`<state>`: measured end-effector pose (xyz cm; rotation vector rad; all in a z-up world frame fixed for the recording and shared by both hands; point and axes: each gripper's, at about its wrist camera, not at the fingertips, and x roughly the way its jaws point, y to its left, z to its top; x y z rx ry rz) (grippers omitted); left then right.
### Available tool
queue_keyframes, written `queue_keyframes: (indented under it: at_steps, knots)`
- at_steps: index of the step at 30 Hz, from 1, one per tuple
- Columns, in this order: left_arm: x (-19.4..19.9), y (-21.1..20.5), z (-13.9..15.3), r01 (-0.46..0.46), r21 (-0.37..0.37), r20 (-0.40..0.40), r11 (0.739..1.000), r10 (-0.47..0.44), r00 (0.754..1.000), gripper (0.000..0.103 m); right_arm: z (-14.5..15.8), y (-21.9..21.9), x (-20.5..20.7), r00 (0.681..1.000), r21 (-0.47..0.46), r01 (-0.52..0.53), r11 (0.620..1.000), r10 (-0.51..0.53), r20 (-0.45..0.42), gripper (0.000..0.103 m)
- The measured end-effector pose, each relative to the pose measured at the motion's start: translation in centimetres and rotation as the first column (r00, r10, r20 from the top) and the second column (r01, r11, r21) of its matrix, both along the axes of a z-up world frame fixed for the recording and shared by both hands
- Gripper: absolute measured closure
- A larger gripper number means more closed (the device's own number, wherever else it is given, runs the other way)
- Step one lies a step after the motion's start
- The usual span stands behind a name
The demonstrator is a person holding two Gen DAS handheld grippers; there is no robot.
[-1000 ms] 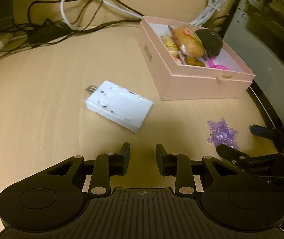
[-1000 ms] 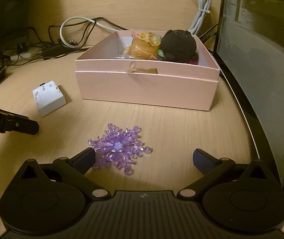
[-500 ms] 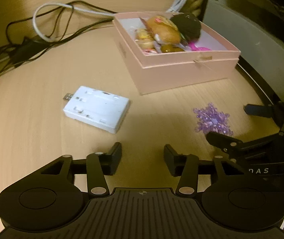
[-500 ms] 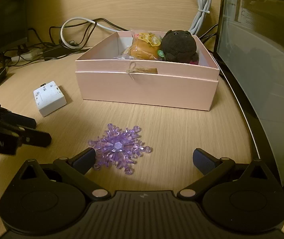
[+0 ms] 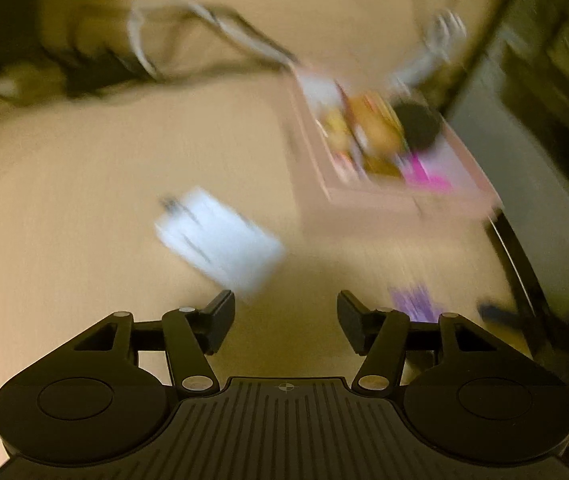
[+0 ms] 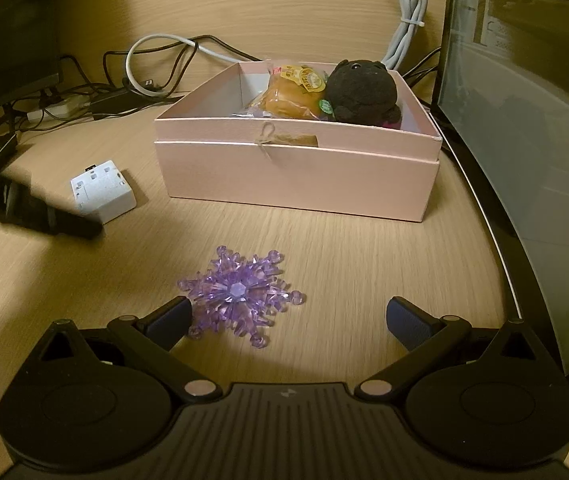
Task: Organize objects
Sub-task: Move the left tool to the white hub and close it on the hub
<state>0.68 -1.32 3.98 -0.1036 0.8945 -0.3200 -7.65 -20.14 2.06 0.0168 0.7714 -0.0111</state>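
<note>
A pink box (image 6: 296, 172) stands on the wooden desk, holding a wrapped bun (image 6: 288, 96) and a black plush toy (image 6: 360, 92); it appears blurred in the left wrist view (image 5: 388, 200). A white adapter block (image 6: 102, 192) lies left of the box, blurred in the left wrist view (image 5: 220, 240). A purple crystal snowflake (image 6: 240, 292) lies just ahead of my right gripper (image 6: 288, 320), which is open and empty, its left finger beside the snowflake. My left gripper (image 5: 284, 320) is open and empty, just short of the adapter. It shows as a dark blur in the right wrist view (image 6: 28, 212).
Cables (image 6: 156, 68) lie tangled along the back of the desk. A computer case (image 6: 524, 120) with a glass side stands at the right. A dark monitor (image 6: 8, 40) is at the back left. The desk edge curves along the right.
My left gripper has opened wider and is moving fast, blurring its view; the adapter now sits closer to its fingers. My right gripper and the snowflake have not moved.
</note>
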Motion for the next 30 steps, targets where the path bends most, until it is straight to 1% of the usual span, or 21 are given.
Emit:
queue_keyframes:
  at_steps: [2,4,6,7,9,11,13,15,17,18,22,26,30]
  knots:
    - [0.7,0.1,1.1,-0.040,0.027,0.082,0.999,0.038,0.996,0.042,0.0,0.0,0.0,1.000,-0.001,0.000,1.000,0.000,-0.001,0.000]
    - [1.8,-0.3,1.6,-0.028,0.052,0.116,0.998,0.022,0.993,0.042,0.0,0.0,0.0,1.000,-0.001,0.000,1.000,0.000,-0.001,0.000]
    - [2.7,-0.7,1.5,-0.023,0.084,0.123,0.996,0.012,0.992,0.042,0.1,0.0,0.0,1.000,-0.001,-0.001,1.000,0.001,-0.001,0.000]
    - [3.0,-0.7,1.5,-0.041,0.090,0.119,0.995,0.030,0.992,0.042,0.1,0.0,0.0,1.000,-0.001,-0.001,1.000,0.001,-0.001,0.000]
    - [2.9,0.4,1.7,-0.097,0.053,0.114,0.994,0.090,0.989,0.042,0.1,0.1,-0.1,1.000,0.000,-0.002,1.000,0.002,0.000,0.000]
    - [2.6,1.5,1.5,-0.141,0.033,0.095,0.989,0.138,0.986,0.042,0.1,0.1,-0.1,1.000,0.000,0.000,1.000,0.000,-0.001,0.000]
    - [2.5,2.5,0.8,-0.180,-0.005,0.036,0.984,0.180,0.983,0.042,0.1,0.2,-0.1,1.000,-0.005,0.000,1.000,0.000,-0.003,0.000]
    - [2.8,2.8,-0.1,-0.193,-0.033,-0.031,0.981,0.192,0.981,0.042,0.3,0.3,-0.1,1.000,0.000,-0.014,1.000,0.014,-0.012,0.000]
    - [3.0,2.7,-0.4,-0.190,-0.030,-0.047,0.981,0.189,0.981,0.042,1.3,0.9,-0.5,0.997,0.018,-0.070,0.997,0.070,0.025,0.000]
    - [2.8,2.9,-0.3,-0.192,-0.031,-0.046,0.981,0.190,0.981,0.042,1.8,1.6,-0.6,0.993,0.014,-0.110,0.994,0.110,0.042,0.000]
    - [2.8,4.1,0.0,-0.208,-0.017,-0.049,0.978,0.207,0.977,0.042,2.9,5.2,0.9,0.958,-0.027,-0.276,0.961,0.278,0.074,0.000]
    - [2.3,6.0,0.3,-0.225,-0.012,-0.054,0.974,0.224,0.973,0.042,2.3,8.5,4.6,0.928,-0.035,-0.367,0.929,0.369,0.051,0.000]
    - [1.3,8.4,0.5,-0.240,-0.028,-0.057,0.970,0.238,0.970,0.042,1.0,11.1,8.0,0.917,-0.049,-0.398,0.916,0.399,0.007,0.000]
